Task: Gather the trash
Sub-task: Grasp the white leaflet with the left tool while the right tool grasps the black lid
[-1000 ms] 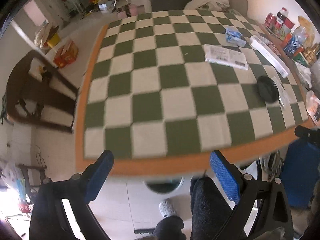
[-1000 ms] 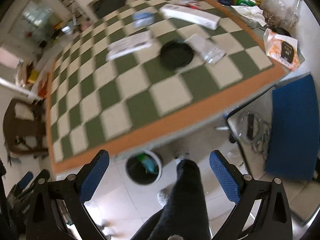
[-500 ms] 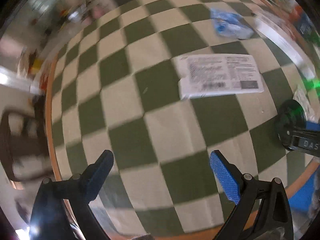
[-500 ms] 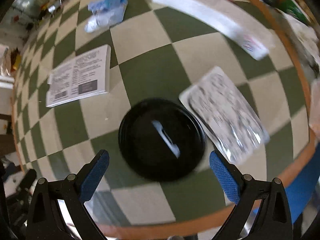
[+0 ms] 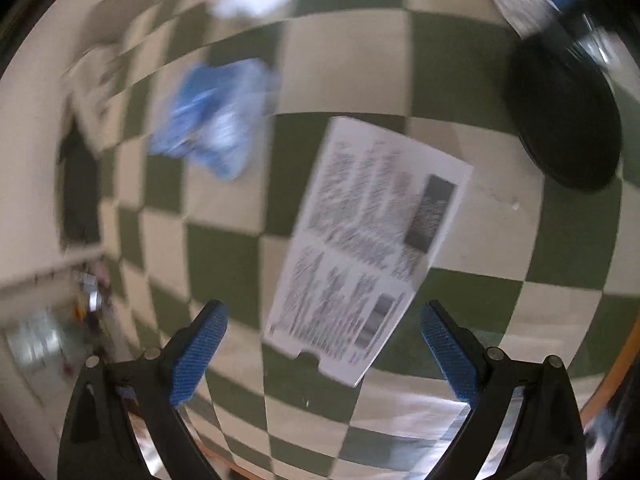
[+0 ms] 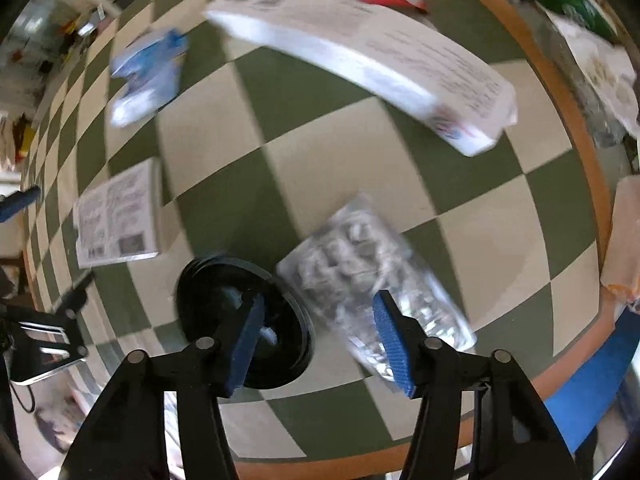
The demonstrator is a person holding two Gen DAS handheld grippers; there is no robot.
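On the green-and-cream checkered table lie a flattened white printed carton point(image 5: 372, 240), a crumpled blue wrapper point(image 5: 216, 120), a black round lid point(image 5: 560, 116) and a clear plastic packet point(image 6: 372, 300). My left gripper point(image 5: 324, 356) is open, low over the near end of the carton. My right gripper point(image 6: 320, 336) is open, its jaws partly closed in, straddling the lid's right rim point(image 6: 248, 320) and the packet. The carton point(image 6: 116, 216) and the blue wrapper point(image 6: 148, 76) also show in the right wrist view.
A long white box point(image 6: 372, 56) lies at the back of the table. Bags and bottles crowd the table's right edge point(image 6: 592, 52). An orange packet point(image 6: 624, 248) sits at the right rim. A blue chair point(image 6: 592, 392) stands beyond the orange table border.
Both grippers have dropped from above the floor and bin onto the table. The left has moved over the carton. The right has closed in on the lid and packet, jaws narrowing.
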